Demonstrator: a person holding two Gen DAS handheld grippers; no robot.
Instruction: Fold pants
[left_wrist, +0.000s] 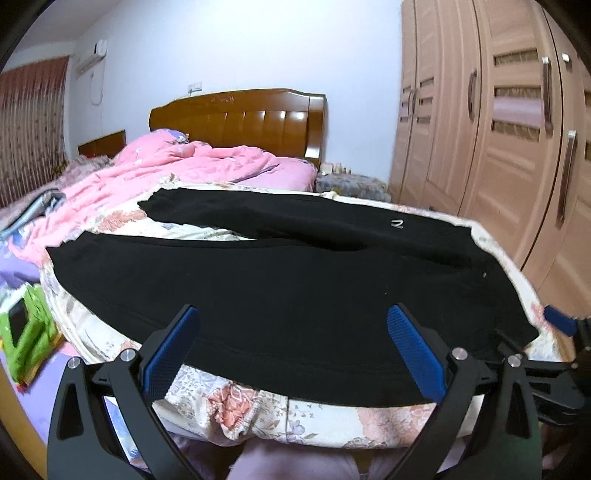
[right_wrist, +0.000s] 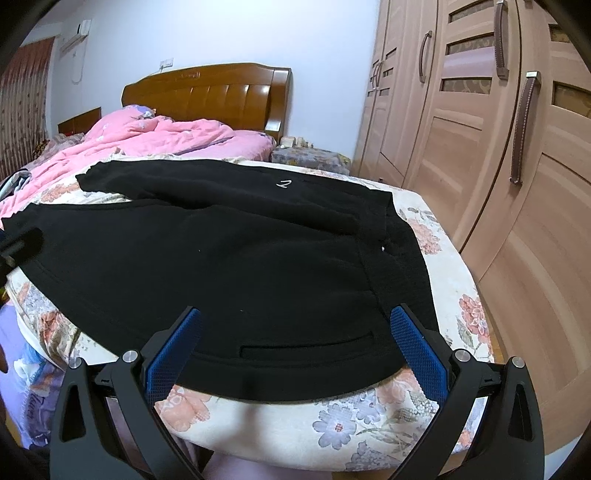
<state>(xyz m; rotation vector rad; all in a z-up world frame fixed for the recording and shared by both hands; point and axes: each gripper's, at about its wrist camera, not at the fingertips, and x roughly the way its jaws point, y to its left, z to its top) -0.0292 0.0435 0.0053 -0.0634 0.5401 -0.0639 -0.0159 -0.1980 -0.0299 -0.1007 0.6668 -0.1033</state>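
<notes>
I see black pants spread flat on the bed, legs apart, no fold yet. Left gripper & right gripper both spread wide, holding nothing; all folds left.

Black pants lie spread flat on the floral bed, waistband toward three o'clock, legs toward nine. The right hand-held gripper hovers wide open at six o'clock over the near edge.
</notes>
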